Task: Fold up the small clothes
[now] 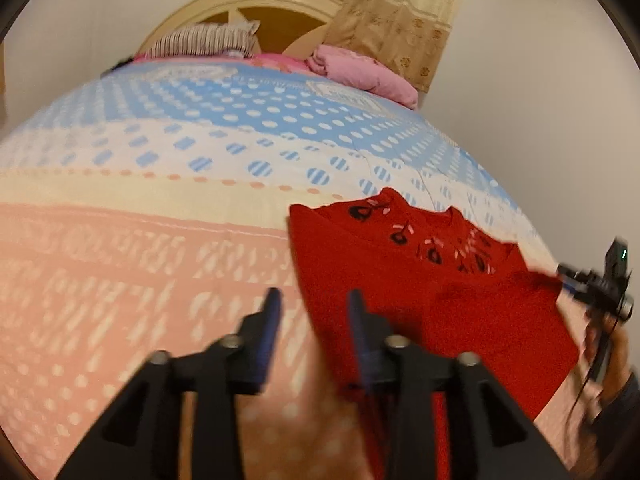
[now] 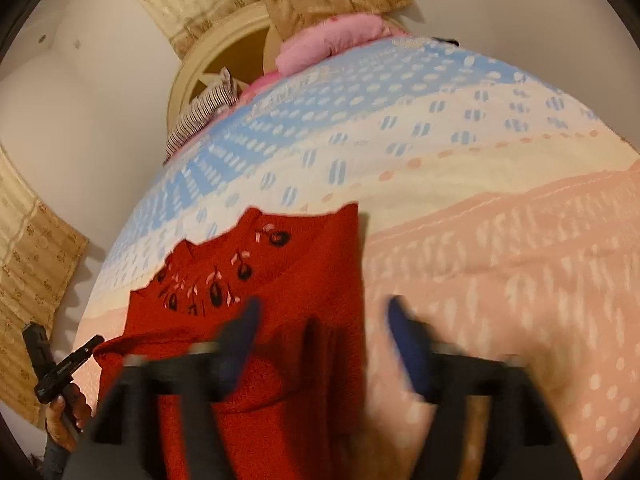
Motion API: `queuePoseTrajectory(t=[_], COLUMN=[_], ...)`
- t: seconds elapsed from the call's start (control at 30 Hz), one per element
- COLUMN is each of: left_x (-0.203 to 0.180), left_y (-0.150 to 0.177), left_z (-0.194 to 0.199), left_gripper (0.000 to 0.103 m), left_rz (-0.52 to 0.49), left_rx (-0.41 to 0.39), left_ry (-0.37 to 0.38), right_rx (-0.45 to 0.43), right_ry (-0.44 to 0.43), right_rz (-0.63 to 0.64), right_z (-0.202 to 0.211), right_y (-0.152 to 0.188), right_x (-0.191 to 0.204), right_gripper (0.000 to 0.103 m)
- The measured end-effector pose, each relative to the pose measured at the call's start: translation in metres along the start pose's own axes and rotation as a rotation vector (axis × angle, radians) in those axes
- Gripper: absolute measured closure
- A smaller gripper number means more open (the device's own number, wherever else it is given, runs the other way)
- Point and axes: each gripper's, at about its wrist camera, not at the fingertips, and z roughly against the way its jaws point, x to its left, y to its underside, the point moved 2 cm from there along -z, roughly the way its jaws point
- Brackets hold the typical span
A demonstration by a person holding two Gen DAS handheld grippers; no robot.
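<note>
Red knitted sweater (image 1: 460, 292) with a dark cherry pattern lies flat on the bed's dotted bedspread (image 1: 160, 240). Left hand-held gripper (image 1: 314, 304) hovers above its edge, jaws apart, nothing between them. Right hand-held gripper (image 2: 322, 312) hangs over the sweater's opposite edge, jaws wide apart and empty. Beyond both, a pink blanket (image 1: 360, 68) sits by the headboard (image 1: 256, 4).

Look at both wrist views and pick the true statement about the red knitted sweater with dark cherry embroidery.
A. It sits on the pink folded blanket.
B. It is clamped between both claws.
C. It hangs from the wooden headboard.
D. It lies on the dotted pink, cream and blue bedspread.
D: the red knitted sweater lies spread on the dotted bedspread, and both claws stand open, clamping nothing.
</note>
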Motion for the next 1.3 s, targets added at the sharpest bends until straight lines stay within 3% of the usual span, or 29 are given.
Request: queuePoseTrajectory(t=[0.07,0.13,0.2,0.27,0.4,0.53,0.6,0.7,0.77,0.9,1.0,1.1,1.27,1.3], left_x=[-0.007,-0.019,-0.030,-0.042,-0.056,-0.059,-0.049,-0.027,-0.019,-0.023,-0.034,-0.045,-0.058,-0.060], left_y=[0.006,0.016,0.022,0.024,0.018,0.011,0.002,-0.009,-0.010,0.000,0.004,0.001,0.000,0.001], left_z=[0.007,0.010,0.006,0.000,-0.014,-0.036,-0.047,-0.051,-0.048,-0.031,-0.030,-0.036,-0.050,-0.053], left_gripper=[0.049,0.030,0.028,0.028,0.028,0.028,0.028,0.028,0.028,0.028,0.029,0.030,0.054,0.057], left_rz=[-0.059,-0.147,-0.219,-0.283,-0.298,-0.305,-0.245,-0.103,-0.055,-0.099,-0.128,-0.147,-0.177,-0.180], left_rx=[-0.002,0.006,0.011,0.016,0.037,0.066,0.070,0.070,0.078,0.057,0.061,0.066,0.087,0.105], left_ry=[0.019,0.032,0.011,0.001,0.031,-0.029,-0.104,-0.114,-0.098,-0.066,0.003,0.040,0.088,0.108], right_rx=[-0.005,-0.002,0.031,0.062,0.107,0.119,0.118,0.079,0.061,0.053,0.081,0.106,0.160,0.180], right_ry=[0.026,0.042,0.061,0.071,0.042,0.091,0.129,0.162,0.154,0.105,0.027,0.055,0.040,0.047], right_rz=[0.038,0.087,0.154,0.206,0.281,0.384,0.372,0.205,0.183,0.261,0.288,0.301,0.318,0.336], right_z=[0.006,0.013,0.013,0.008,0.002,-0.013,-0.023,-0.029,-0.026,-0.013,-0.016,-0.030,-0.054,-0.061], right_y=[0.000,0.003,0.008,0.013,0.020,0.020,0.012,-0.012,-0.016,-0.006,0.000,0.002,0.006,0.009], right_x=[0.000,0.000,0.002,0.007,0.022,0.042,0.042,0.021,0.018,0.029,0.034,0.037,0.043,0.045], right_gripper=[0.033,0.033,0.033,0.033,0.033,0.033,0.033,0.033,0.033,0.033,0.033,0.033,0.034,0.038])
